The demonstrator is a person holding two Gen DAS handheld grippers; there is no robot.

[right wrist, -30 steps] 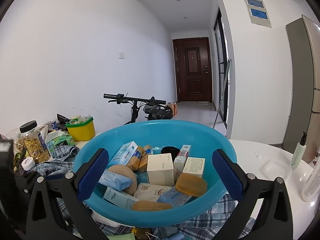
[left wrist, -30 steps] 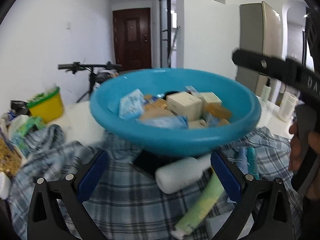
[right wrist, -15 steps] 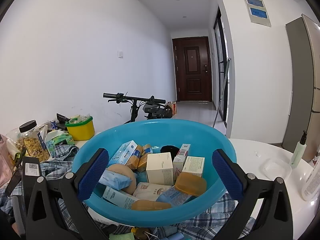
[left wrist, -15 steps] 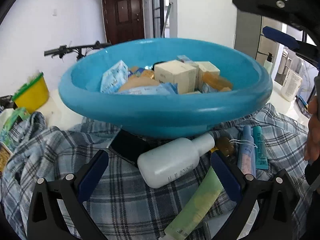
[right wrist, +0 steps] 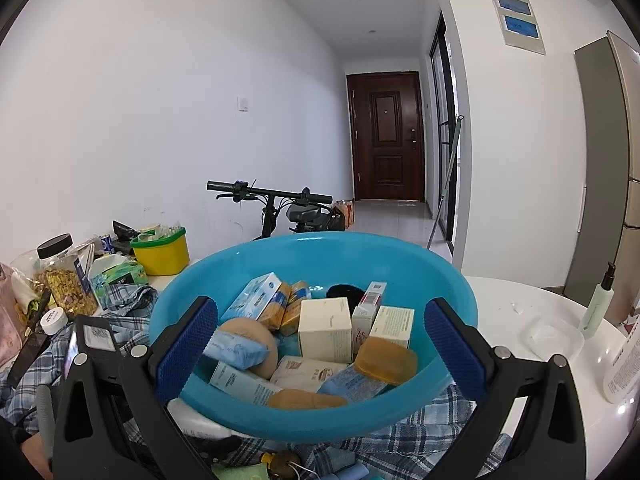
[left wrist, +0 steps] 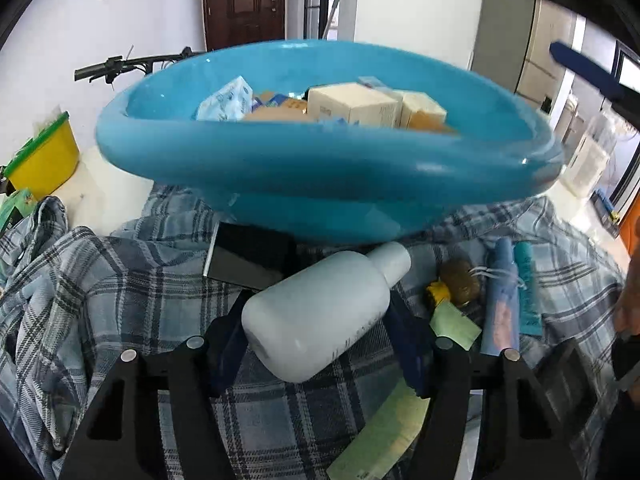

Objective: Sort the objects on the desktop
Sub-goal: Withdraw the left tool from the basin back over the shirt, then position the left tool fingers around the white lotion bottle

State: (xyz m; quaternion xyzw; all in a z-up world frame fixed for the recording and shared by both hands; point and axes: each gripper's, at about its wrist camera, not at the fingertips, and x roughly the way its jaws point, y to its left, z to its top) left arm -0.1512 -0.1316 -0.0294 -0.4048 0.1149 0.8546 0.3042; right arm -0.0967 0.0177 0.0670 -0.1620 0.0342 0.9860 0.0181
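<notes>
While my left gripper [left wrist: 320,344] sits low on the plaid cloth [left wrist: 120,300], its jaws are closed in around the white bottle [left wrist: 320,316], one blue pad at each side; pads look to be touching it, tho I can't confirm firm contact. Bottle lies on its side just in front of the blue basin [left wrist: 320,168], cap end toward the basin. Left view also shows a black phone [left wrist: 248,256] tucked under the basin edge, a green tube [left wrist: 400,420], 2 slim blue tubes [left wrist: 508,296] and a small brown item to the right.

Right view misses most of that. My right gripper [right wrist: 320,344] hangs w/ jaws wide apart, empty, above the basin [right wrist: 400,256], looking down at boxes, soap bars and packets inside. It alone shows the granola jar [right wrist: 68,276], yellow tub [right wrist: 162,252] and pump bottle [right wrist: 598,304] on the white table [right wrist: 532,300].
</notes>
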